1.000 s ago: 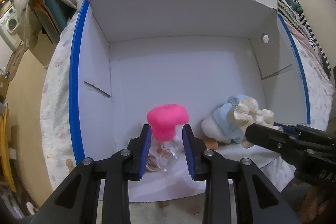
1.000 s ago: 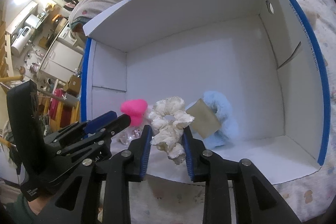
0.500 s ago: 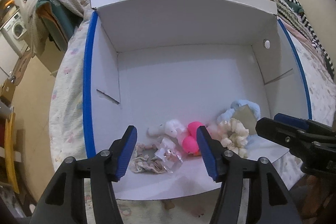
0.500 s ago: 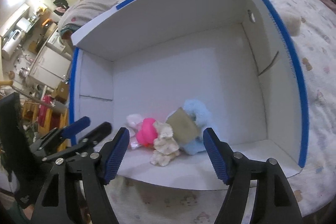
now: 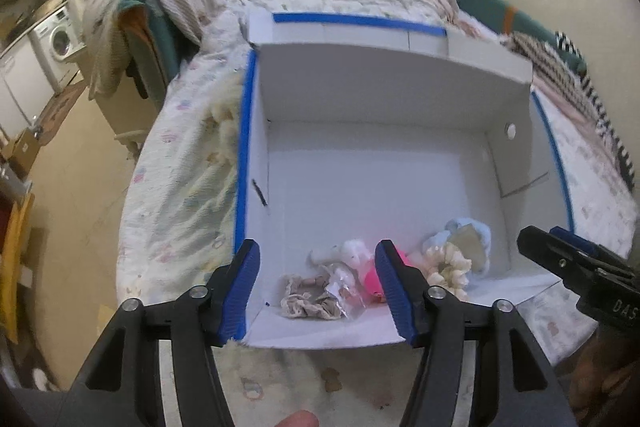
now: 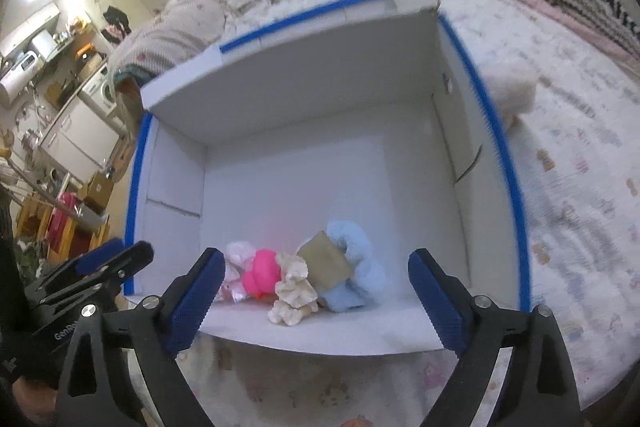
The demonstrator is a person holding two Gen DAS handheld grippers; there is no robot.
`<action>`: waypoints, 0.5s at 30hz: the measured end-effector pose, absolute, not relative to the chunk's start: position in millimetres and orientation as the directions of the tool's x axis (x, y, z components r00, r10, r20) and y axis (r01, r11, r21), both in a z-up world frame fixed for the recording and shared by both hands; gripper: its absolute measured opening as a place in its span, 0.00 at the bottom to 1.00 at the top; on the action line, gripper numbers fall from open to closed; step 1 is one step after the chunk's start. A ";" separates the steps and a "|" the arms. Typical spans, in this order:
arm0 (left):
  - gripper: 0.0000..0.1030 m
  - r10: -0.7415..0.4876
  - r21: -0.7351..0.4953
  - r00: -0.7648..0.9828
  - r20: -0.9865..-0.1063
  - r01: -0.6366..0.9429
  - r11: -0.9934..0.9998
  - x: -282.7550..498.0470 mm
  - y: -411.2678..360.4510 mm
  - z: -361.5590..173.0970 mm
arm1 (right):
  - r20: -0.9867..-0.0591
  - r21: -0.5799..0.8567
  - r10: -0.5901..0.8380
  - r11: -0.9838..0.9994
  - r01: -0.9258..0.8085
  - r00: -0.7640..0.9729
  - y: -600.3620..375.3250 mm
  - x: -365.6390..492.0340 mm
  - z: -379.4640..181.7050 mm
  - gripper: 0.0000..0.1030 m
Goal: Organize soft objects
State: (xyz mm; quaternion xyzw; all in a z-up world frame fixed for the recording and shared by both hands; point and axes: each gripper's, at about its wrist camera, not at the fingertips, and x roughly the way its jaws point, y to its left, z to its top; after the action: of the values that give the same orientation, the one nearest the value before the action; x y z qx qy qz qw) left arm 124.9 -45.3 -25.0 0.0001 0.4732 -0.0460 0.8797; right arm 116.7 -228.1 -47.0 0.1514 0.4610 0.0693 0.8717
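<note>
As my left gripper (image 5: 318,281) and right gripper (image 6: 316,287) open, their fingers spread wide, pinching nothing. The cream scrunchie (image 6: 292,291) and pink toy (image 6: 260,273) lie in the white box (image 6: 320,163).

box (image 5: 372,163): white, blue-taped rim | scrunchies: pink (image 6: 262,273), cream (image 6: 294,291), light blue (image 6: 358,267)

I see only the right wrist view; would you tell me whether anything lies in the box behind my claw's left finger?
Observer: Yes, a beige scrunchie lies on the box floor near the front left corner.
Operator: Is anything on it?
Observer: A clear packet overlaps its right end.
Operator: And outside the box, on the left?
Observer: Some cream fluff lies on the bed beside the left wall.
</note>
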 end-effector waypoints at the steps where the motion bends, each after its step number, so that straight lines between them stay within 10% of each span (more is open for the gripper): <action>1: 0.72 -0.086 -0.053 0.554 -0.828 0.075 0.996 122.0 -42.6 -22.3 | -0.772 0.322 0.251 0.947 0.018 0.583 -226.7 113.6 -42.4 0.97; 7: 0.98 -0.115 -0.090 0.647 -0.754 0.073 0.993 92.7 -27.7 2.0 | -0.686 0.284 0.216 0.959 -0.017 0.695 -223.1 82.8 -16.2 1.00; 15: 0.99 -0.037 -0.024 0.736 -0.677 0.027 0.999 49.3 -13.5 19.4 | -0.661 0.218 0.163 0.976 -0.021 0.733 -205.3 44.9 -11.9 1.00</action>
State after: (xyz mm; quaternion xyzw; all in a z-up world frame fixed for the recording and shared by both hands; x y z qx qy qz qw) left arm 49.3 -13.4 19.4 -0.0064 0.3633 -0.0171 0.9315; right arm 44.9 -205.3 -11.9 0.0984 0.3623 0.0497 0.9255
